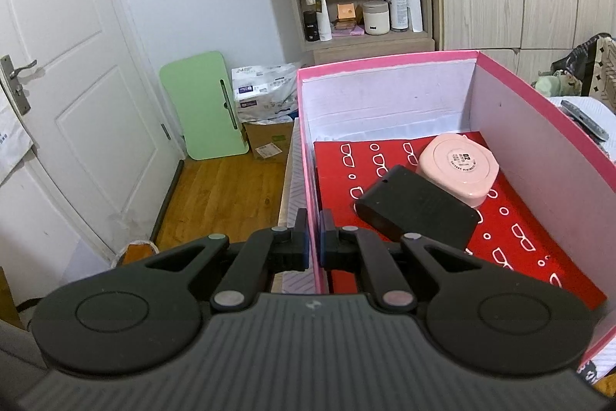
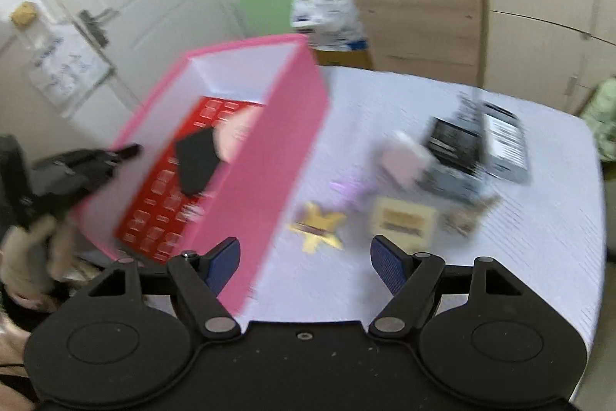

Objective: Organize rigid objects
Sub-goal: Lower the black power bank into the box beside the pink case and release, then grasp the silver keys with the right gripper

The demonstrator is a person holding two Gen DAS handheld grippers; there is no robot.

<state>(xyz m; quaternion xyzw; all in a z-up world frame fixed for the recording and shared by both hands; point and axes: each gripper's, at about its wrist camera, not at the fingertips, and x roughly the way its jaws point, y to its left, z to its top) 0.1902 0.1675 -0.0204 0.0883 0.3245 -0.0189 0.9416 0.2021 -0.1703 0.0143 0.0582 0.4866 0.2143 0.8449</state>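
We steady the pink box (image 1: 389,62) with our left gripper (image 1: 313,237), its two fingers pinched onto the box's near-left wall, one inside and one outside; within the box, on a red liner (image 1: 512,218) printed with white spectacles, a black case (image 1: 417,207) leans against a pink round-cornered container (image 1: 458,168), the two touching toward the box's far right corner; these two pieces look sorted already. Our right gripper (image 2: 306,260) hangs with its jaws spread wide and nothing between them, just outside the box's right wall; beyond that wall, on the white table (image 2: 539,237), a yellow star (image 2: 319,224), a cream square box (image 2: 404,220), a pale pink item (image 2: 402,158) and dark packages (image 2: 473,141) lie well apart from the box, though motion blur hides their detail; we judge the job under way, with most pieces left to go in.
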